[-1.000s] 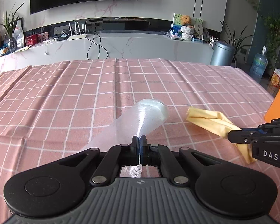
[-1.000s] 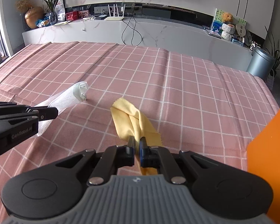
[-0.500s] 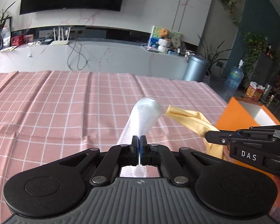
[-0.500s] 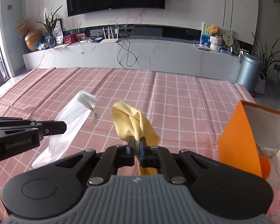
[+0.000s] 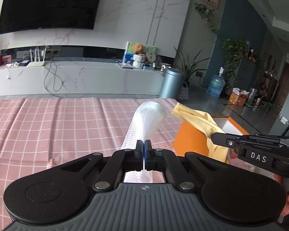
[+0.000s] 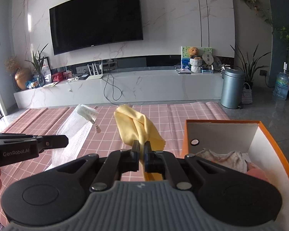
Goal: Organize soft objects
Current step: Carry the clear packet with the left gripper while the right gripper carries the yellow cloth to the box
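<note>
My left gripper (image 5: 144, 144) is shut on a white mesh cloth (image 5: 146, 119) and holds it up above the pink checked tablecloth (image 5: 57, 127). The mesh cloth also shows in the right wrist view (image 6: 75, 130), hanging from the left gripper (image 6: 65, 142). My right gripper (image 6: 142, 146) is shut on a yellow cloth (image 6: 138, 127), lifted off the table. In the left wrist view the yellow cloth (image 5: 204, 123) hangs in front of the orange box (image 5: 188, 140). The orange box (image 6: 269, 134) stands to the right and holds several soft items (image 6: 227, 157).
The table's right edge lies just past the box, with grey floor beyond. A grey bin (image 6: 232, 88), plants and a water bottle (image 6: 282, 85) stand on the floor. A long white counter (image 6: 125, 90) and a wall TV (image 6: 96, 17) are behind the table.
Both grippers have risen and swung to the right with their cloths. The orange box has come further into view, with its inside now showing.
</note>
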The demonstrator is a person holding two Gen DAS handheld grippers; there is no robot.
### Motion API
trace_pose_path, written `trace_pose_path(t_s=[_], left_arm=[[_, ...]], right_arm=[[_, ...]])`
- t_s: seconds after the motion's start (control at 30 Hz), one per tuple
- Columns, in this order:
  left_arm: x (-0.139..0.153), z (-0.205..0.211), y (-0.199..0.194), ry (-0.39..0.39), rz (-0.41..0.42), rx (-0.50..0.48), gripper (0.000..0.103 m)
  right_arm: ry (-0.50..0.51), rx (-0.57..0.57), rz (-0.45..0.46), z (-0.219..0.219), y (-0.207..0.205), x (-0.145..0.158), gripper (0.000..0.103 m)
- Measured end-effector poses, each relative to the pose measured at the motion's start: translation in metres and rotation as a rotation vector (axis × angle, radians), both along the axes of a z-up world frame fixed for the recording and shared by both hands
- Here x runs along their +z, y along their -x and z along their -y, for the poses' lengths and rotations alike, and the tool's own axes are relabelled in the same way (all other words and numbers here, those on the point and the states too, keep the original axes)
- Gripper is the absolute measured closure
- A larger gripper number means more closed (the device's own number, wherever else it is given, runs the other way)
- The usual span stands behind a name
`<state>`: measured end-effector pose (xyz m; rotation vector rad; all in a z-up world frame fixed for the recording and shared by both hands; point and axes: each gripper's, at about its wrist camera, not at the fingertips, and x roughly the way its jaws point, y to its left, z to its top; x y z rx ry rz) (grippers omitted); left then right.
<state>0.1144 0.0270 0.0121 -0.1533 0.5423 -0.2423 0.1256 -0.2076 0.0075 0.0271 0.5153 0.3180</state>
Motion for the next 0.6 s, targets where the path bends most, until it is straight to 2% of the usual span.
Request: trace_pose_path(t_s=[0.3, 0.6], left_arm=[[0.008, 0.064, -0.011, 0.002, 0.033, -0.149, 0.102], [0.002, 0.126, -0.041, -0.001, -0.008, -0.290, 0.102]], right_arm=[[0.002, -0.098, 0.020, 0.063, 0.019, 0.011, 0.101], [0.106, -0.163, 0.011, 0.121, 0.010, 0.012, 0.101]])
